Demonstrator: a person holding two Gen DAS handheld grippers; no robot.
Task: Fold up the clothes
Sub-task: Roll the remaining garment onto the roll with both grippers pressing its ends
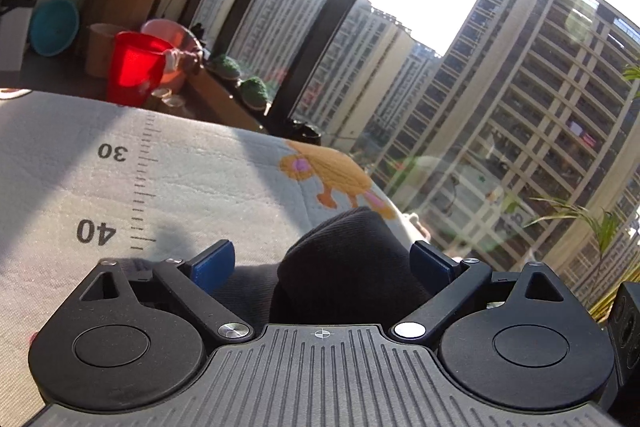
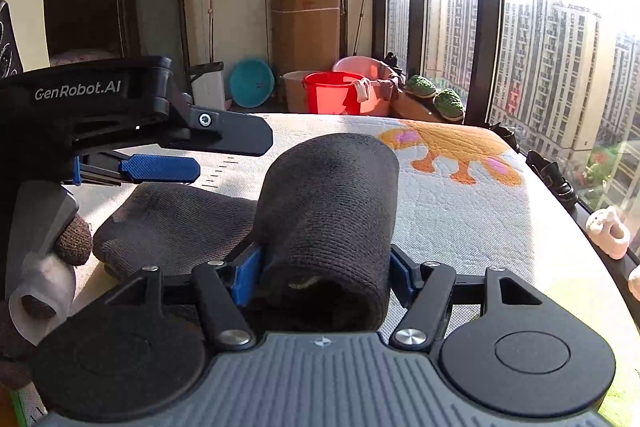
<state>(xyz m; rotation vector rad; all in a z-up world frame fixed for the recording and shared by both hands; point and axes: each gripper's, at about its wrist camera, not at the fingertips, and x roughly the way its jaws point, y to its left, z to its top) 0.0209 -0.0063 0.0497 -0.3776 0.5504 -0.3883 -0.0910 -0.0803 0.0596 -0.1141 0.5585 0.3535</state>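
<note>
Although the dark knitted garment [image 2: 320,211] looks bulky where it bulges up into a rounded hump, it is a soft, light knit that should sag and drape the moment support is lost. It lies on the padded mat [image 2: 460,203] printed with a ruler scale and an orange animal, one part flat toward the left, the other rising between the blue pads of the right claw [image 2: 320,275]. Those pads press the fabric on both sides, so the right claw is clamped on the garment. The left claw [image 1: 324,263] stands apart, its fingers spread wide with the cloth between them and not pinched (the side-on glimpse from the right wrist view agrees). The ribbed texture should give good friction, so slipping seems unlikely; the likelier trouble is catching several layers at once. A hold on a single edge or hem, rather than the thick middle, would probably fold more cleanly.
</note>
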